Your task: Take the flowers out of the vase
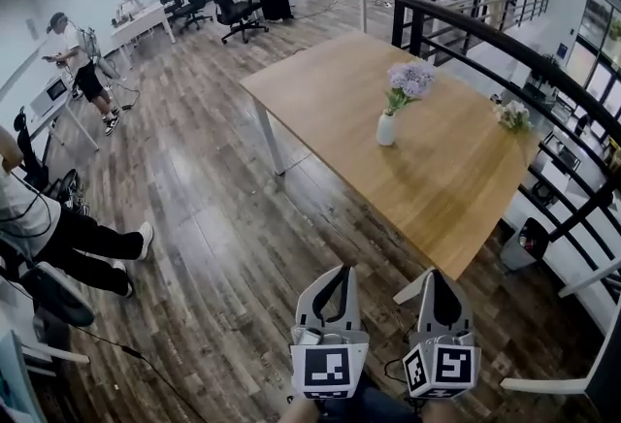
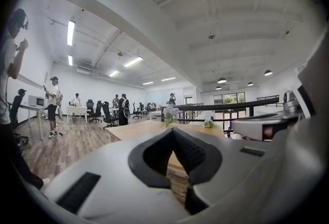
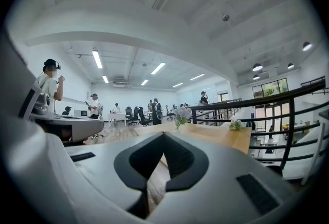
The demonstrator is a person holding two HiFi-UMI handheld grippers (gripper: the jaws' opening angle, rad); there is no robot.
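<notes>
Flowers: pale purple heads [image 1: 409,81] bunched on green stems, standing upright out of the vase's neck.
Vase: small and white [image 1: 386,129], narrow at the top, upright on the table [image 1: 330,91] – about mid-top, a little toward the far side.
Where they are from me: well apart from both my tools; both gripper views show the flowers [image 2: 170,112] small and far off, straight over the jaw tips.
Left gripper: [image 1: 343,269] held low at the frame's bottom, pointing toward the table; its own view shows my jaws [image 2: 172,130] pressed together with nothing between them.
Right gripper: [image 1: 433,273] just beside the left, pointing the same way; its jaws are also together [image 3: 163,134] and empty.
Between: bare wooden floor [image 1: 223,217], then the table's near edge and open tabletop.
Small bunch: white and green [image 1: 511,114], lying near the table's right edge, apart from the vase.
Railing: dark [image 1: 505,43], running along the table's far and right sides – close behind the small bunch.
Room: chairs [image 1: 233,12] and desks at the back with people standing; one person [image 1: 68,237] sits at the left.
</notes>
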